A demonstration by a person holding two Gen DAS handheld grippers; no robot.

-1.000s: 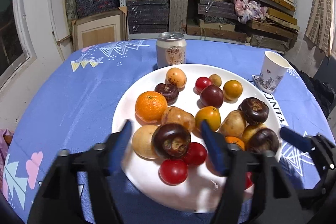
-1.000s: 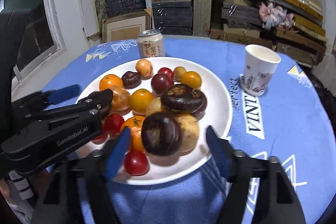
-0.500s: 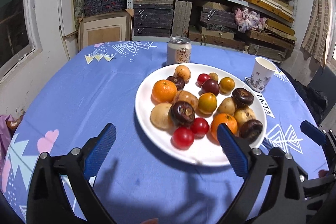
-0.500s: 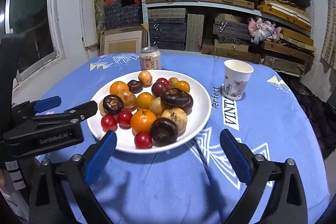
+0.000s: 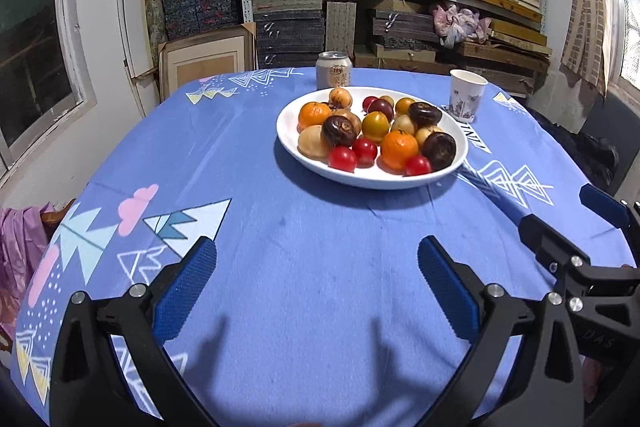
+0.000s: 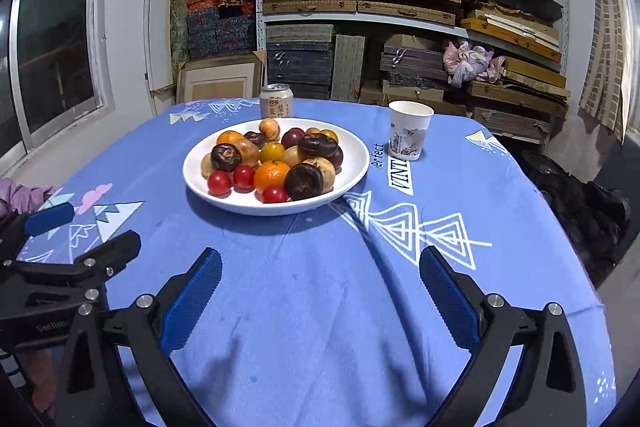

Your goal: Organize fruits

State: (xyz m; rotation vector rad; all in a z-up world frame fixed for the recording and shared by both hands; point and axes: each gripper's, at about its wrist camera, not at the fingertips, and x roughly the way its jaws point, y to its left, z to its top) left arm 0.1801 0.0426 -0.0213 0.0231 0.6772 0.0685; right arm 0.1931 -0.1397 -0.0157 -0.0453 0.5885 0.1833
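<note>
Red tomatoes (image 5: 343, 158) on the white plate (image 5: 456, 163) look soft and roll easily; pinch their round sides gently. Left claw (image 5: 316, 281) and right claw (image 6: 320, 291) gape wide, empty, well short of the plate.

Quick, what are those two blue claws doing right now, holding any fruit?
Left gripper: jaws opening, nothing between them, over bare tablecloth.
Right gripper: open, empty; all fruit sits on the white plate.

The left black two-finger gripper with blue ribbed pads (image 5: 316, 279) fills the bottom of its own view, jaws spread wide and still opening, nothing between them — the right black two-finger gripper with blue ribbed pads (image 6: 320, 291) sits likewise at lower frame, jaws fully apart, empty, angled downward
</note>
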